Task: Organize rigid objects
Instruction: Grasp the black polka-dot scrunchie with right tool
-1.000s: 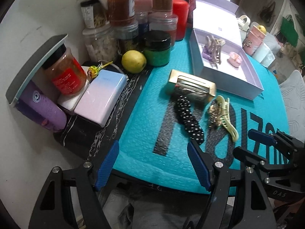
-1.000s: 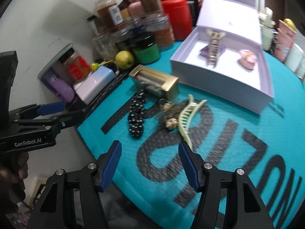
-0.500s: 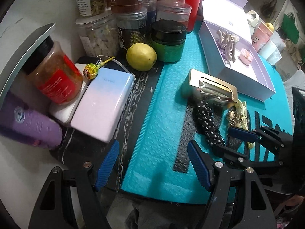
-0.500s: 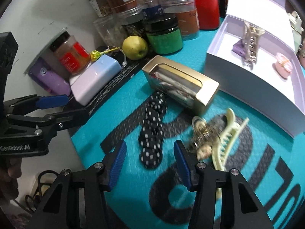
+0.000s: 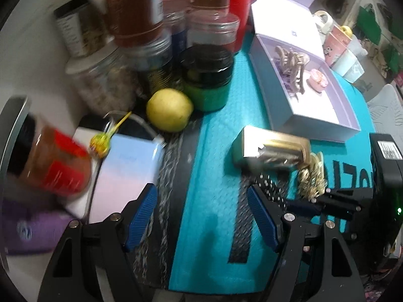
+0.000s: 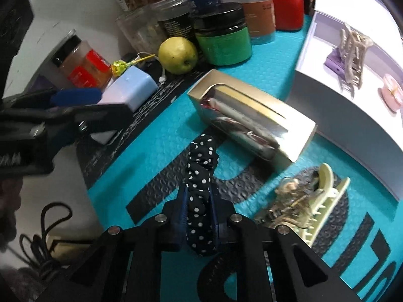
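A black hair tie with white dots [image 6: 200, 176] lies on the teal mat [image 6: 141, 156]. My right gripper [image 6: 197, 209] is shut on its near end. A gold box [image 6: 254, 118] lies just beyond it. A cream claw clip and a gold clip [image 6: 309, 201] lie to the right. The open lilac box [image 6: 335, 105] holds a beige claw clip [image 6: 352, 47] and a pink clip [image 6: 391, 91]. My left gripper [image 5: 201, 216] is open and empty above the mat's left edge. In the left wrist view the right gripper [image 5: 312, 202] is on the dotted hair tie [image 5: 270, 188].
Several jars [image 6: 221, 32], a yellow fruit [image 6: 177, 55], a pale blue power bank [image 6: 128, 90] and a lollipop [image 6: 119, 66] crowd the back left by the wall. A red-labelled jar [image 5: 50, 156] and a purple item [image 5: 27, 229] sit at the left.
My right gripper moved forward and down and closed on the dotted hair tie. My left gripper moved forward and right, closer to the jars.
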The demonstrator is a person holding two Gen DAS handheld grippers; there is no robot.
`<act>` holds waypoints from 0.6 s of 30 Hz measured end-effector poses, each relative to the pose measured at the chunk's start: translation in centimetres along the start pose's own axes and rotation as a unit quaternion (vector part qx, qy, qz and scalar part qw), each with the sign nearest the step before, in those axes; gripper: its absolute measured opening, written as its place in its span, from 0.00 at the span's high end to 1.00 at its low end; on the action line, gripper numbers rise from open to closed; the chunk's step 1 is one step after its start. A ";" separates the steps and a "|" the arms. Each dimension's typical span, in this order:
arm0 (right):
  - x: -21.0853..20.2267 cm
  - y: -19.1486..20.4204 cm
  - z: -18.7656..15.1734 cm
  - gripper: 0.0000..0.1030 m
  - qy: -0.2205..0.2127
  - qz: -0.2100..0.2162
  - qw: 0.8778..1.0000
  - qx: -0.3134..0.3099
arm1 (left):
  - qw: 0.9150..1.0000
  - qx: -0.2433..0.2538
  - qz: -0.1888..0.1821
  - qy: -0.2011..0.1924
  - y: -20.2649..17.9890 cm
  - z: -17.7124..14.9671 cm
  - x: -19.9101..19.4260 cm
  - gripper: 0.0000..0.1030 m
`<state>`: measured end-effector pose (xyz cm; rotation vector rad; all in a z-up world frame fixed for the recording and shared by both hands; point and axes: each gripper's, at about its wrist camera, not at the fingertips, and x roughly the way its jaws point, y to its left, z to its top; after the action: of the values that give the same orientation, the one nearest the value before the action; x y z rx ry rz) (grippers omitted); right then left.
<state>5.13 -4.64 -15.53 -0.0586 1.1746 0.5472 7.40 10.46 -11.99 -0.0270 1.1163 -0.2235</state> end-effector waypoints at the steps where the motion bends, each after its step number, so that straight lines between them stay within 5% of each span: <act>1: -0.6 -0.3 -0.1 0.84 -0.003 0.007 1.000 0.005 | 1.000 0.005 -0.007 -0.004 -0.3 0.4 -0.1 0.28; 18: -9.0 -5.9 -3.5 0.84 -0.044 -0.056 0.990 0.123 | 0.992 0.077 -0.100 0.021 -8.4 4.4 2.1 0.28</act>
<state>2.25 -14.31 -10.34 0.1103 1.1376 0.3003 10.78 1.41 -10.77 0.0040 1.1354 -0.4907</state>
